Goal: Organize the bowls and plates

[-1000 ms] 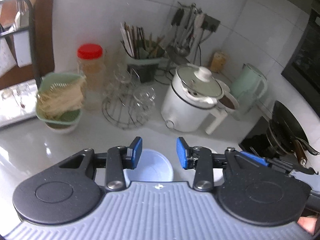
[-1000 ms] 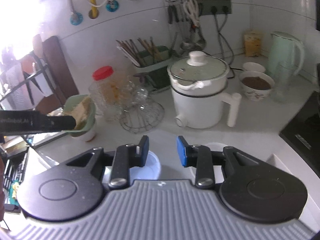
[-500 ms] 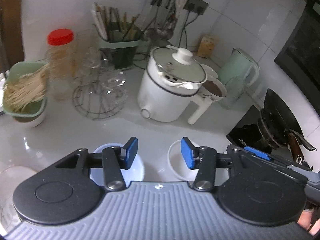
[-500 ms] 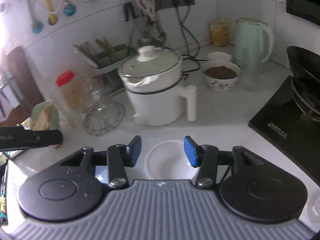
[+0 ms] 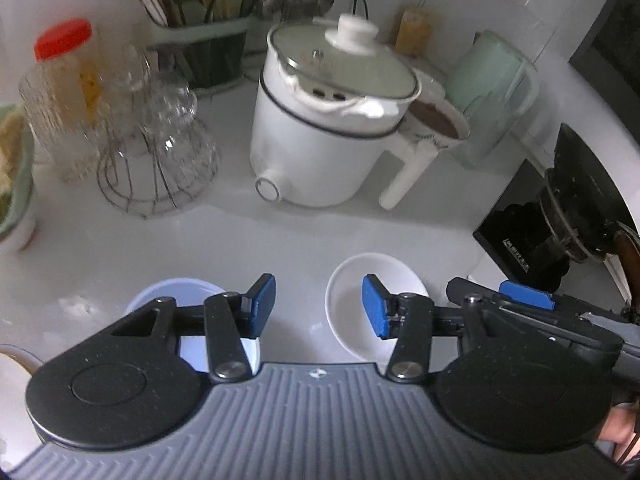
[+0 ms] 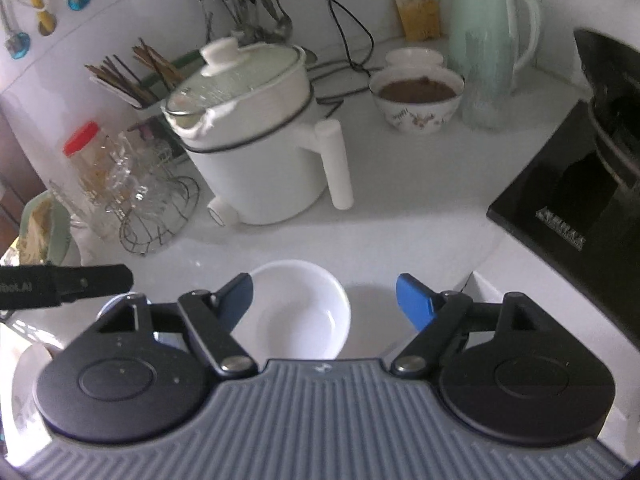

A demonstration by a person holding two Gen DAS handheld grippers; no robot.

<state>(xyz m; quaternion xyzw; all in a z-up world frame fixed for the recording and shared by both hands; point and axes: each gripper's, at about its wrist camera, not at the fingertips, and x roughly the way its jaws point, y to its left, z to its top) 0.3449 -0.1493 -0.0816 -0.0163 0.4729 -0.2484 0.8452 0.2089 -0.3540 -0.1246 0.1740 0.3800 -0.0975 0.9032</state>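
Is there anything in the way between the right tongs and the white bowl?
No. The right tongs have just been opening, and the white bowl sits on bare counter right below them, nothing visible in between.

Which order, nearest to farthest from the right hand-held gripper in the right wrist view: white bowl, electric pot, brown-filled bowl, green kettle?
From the right hand-held gripper:
1. White bowl, on the counter just beyond the fingertips.
2. Electric pot, behind, centre-left.
3. Brown-filled bowl, farther back, right of the pot.
4. Green kettle, far right corner.
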